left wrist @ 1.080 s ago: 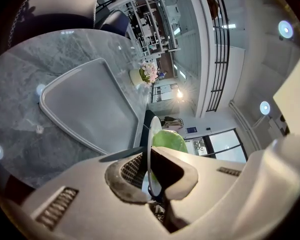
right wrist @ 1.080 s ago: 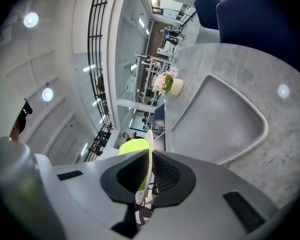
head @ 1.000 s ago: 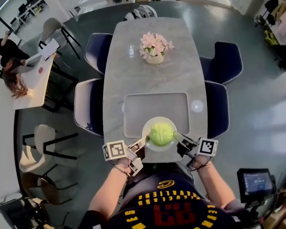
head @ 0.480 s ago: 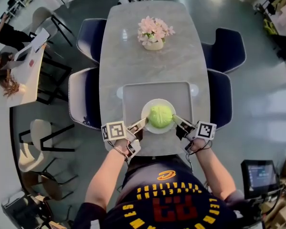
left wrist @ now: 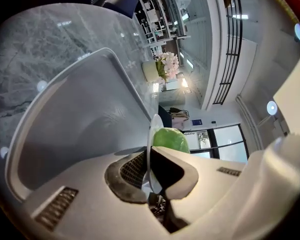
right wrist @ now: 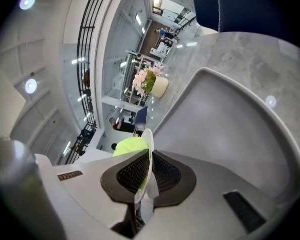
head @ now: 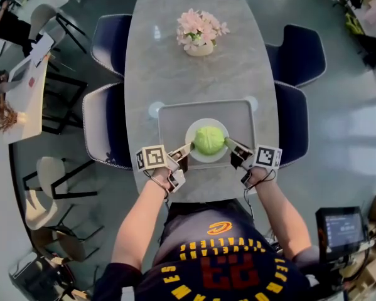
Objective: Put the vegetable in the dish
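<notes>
A round green cabbage (head: 209,140) rests in a white dish (head: 194,154) over the grey tray (head: 172,115). My left gripper (head: 189,148) is shut on the dish's left rim, and my right gripper (head: 228,144) is shut on its right rim. In the left gripper view the thin dish rim (left wrist: 151,149) runs between the pads, with the cabbage (left wrist: 170,139) behind it. In the right gripper view the dish rim (right wrist: 147,169) is pinched between the black pads (right wrist: 166,174), the cabbage (right wrist: 131,145) just beyond. The tray (left wrist: 74,114) (right wrist: 240,129) lies below in both views.
A vase of pink flowers (head: 200,31) stands at the far end of the grey marble table (head: 169,68). Dark blue chairs (head: 300,55) flank both sides. Two small round discs (head: 155,110) lie beside the tray's far corners. People sit at a desk (head: 24,86) far left.
Both grippers, still shut on the dish with the cabbage in it, have carried it away from the table's near edge and further over the tray.
</notes>
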Tool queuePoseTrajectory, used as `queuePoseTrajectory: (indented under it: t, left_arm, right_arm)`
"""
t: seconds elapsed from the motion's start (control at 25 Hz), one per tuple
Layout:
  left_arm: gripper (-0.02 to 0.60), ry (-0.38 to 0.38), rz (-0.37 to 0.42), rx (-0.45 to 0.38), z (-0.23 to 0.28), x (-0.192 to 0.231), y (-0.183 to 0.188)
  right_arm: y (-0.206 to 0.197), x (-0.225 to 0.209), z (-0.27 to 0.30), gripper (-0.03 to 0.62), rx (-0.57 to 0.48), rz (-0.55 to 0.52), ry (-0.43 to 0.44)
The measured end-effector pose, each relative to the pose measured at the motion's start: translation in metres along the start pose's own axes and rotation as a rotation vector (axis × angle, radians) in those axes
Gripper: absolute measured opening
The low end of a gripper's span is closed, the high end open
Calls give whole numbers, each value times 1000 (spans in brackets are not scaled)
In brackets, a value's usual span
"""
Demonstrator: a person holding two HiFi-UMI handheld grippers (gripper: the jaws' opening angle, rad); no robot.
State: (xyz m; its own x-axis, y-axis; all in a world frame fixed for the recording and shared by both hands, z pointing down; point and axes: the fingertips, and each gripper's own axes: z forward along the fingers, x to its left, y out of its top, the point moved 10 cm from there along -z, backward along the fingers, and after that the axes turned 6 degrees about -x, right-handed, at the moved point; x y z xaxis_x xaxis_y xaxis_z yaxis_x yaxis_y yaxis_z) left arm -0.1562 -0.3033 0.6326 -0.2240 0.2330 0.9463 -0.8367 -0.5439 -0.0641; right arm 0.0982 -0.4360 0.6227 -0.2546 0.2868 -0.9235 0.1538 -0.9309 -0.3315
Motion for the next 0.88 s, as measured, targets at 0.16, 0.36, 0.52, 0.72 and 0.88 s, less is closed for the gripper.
queuePoseTrajectory:
  t: [0.16, 0.36, 0.52, 0.72, 0.88]
  left_arm:
    - [12, 23, -13, 26, 13, 10, 7]
    - [15, 87, 9, 71, 25, 20, 10]
    - [18, 121, 1, 73, 29, 25, 11]
    - [26, 183, 39, 81, 38, 30, 14]
    - [35, 238, 82, 89, 42, 30, 15]
  right_arm:
    - [3, -11, 5, 20, -11, 5, -10]
    - [-11, -29, -9, 20, 3, 173, -279]
    - [-8, -36, -3, 20, 8, 141, -256]
    - [-8, -49, 3, 20, 11, 164, -288]
    - [-9, -53, 5, 20, 9, 158, -304]
